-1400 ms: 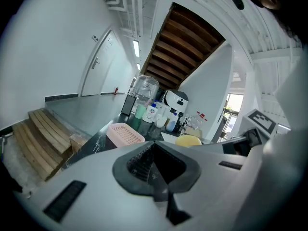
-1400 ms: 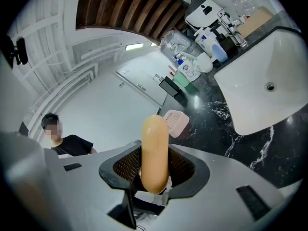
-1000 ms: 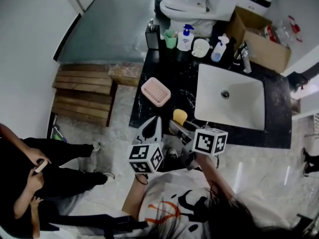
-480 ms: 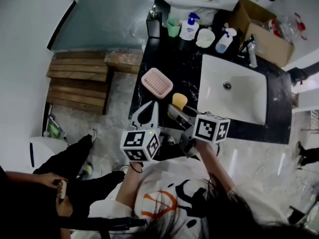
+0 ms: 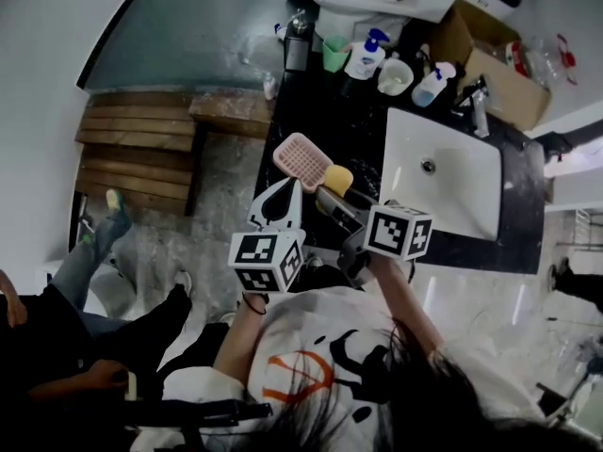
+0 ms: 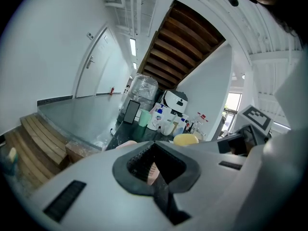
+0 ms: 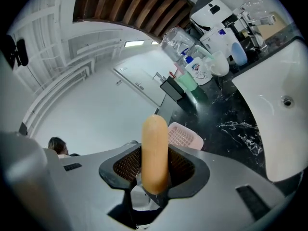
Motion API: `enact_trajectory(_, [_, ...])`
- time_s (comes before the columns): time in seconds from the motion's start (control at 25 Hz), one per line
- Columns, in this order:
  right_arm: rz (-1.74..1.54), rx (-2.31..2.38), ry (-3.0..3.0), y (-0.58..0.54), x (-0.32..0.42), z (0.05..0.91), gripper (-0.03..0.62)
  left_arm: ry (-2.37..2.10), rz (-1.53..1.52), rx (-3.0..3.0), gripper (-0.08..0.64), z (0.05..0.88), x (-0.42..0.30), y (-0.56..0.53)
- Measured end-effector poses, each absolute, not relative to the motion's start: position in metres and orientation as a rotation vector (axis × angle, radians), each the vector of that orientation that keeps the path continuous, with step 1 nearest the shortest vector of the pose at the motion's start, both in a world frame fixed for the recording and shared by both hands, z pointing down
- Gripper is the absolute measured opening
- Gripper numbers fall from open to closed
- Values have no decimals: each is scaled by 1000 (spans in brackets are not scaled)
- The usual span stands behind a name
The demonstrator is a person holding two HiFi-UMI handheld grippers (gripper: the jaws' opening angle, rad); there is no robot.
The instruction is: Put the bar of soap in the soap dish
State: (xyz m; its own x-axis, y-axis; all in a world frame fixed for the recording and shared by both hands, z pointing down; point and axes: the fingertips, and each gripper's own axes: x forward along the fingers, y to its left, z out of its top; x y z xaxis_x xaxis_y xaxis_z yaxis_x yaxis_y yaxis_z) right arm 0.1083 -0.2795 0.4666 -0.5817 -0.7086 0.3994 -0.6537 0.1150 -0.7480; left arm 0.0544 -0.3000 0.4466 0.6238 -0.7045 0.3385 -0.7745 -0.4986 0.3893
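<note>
So, the picking-up is done: my right gripper [image 7: 154,177] has its jaws closed on the yellow-orange oval bar of soap [image 7: 155,148], which stands on end between the dark ribbed pads with its rounded top poking out ahead of them. From the head view the soap hangs over the black stone countertop [image 5: 344,125], just beside the near corner of the pink slotted plastic soap dish [image 5: 302,155] — close, but not in it yet. What is left, as I judge it, is a short carry over the tray, a lowering, and letting the jaws part.

My left gripper [image 6: 156,170] holds nothing. Its jaws are together, tips meeting, and the sliver of pink in the small gap behind them is the dish further off, not something pinched. It hovers near the counter's front edge, beside the right one.

Some things I cannot make out. The soap's lower end is buried between my pads, so I cannot say how deep the hold goes. The dish is half covered by my jaws in both gripper views, and no view tells me how high the soap rides above the counter. The white rectangular sink basin [image 5: 441,182] lies to the right, apart from all this.
</note>
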Motion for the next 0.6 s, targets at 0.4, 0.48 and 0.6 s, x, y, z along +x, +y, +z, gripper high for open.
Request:
enact_trajectory(0.4, [-1510,-1427,2500,-316,102,484,166,-1174,152,2307,0,450,44,-324])
enact_trajectory(0.48, [-1523,-1422,2532,-322,101,488,166,-1169,151,2306,0,451,45,-326])
enact_trajectory(0.6, [-1545,-1403,2571,-331,97,492,166,-1176,146,2295,0,452,41,-330])
